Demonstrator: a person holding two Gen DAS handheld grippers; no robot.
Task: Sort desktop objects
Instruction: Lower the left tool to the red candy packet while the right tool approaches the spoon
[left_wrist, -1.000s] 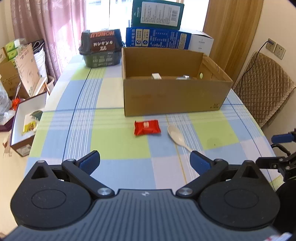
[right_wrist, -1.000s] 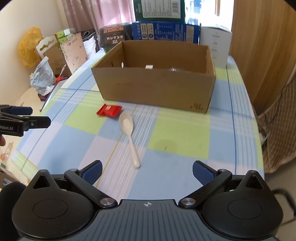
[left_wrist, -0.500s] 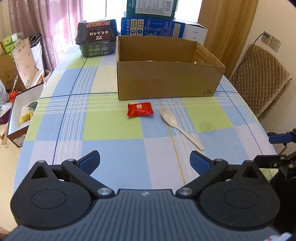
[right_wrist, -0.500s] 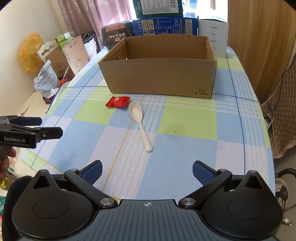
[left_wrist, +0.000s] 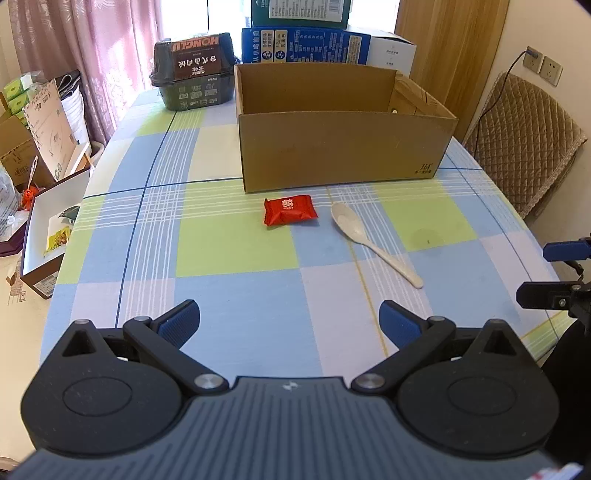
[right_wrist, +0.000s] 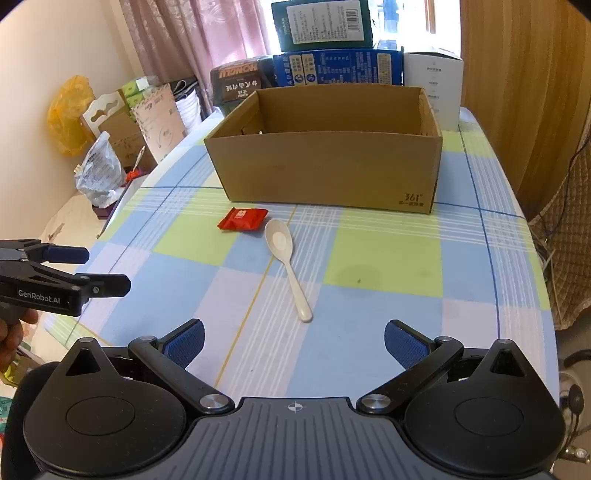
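Red foil marks the snack packet (left_wrist: 290, 209) that lies on the checked tablecloth (left_wrist: 236, 251) just in front of the cardboard box (left_wrist: 343, 147), with the white spoon (left_wrist: 369, 240) just beside it, so both are judged to be left unsorted. Nothing is gripped: the left gripper (left_wrist: 289, 322) and the right gripper (right_wrist: 294, 341) are held above the table's near edge with jaws spread wide and empty. Something small and pale inside the box is glimpsed only in the right wrist view, where a hand (right_wrist: 11, 332) is also seen, whereas a wall socket (left_wrist: 543, 66) is seen only in the left.
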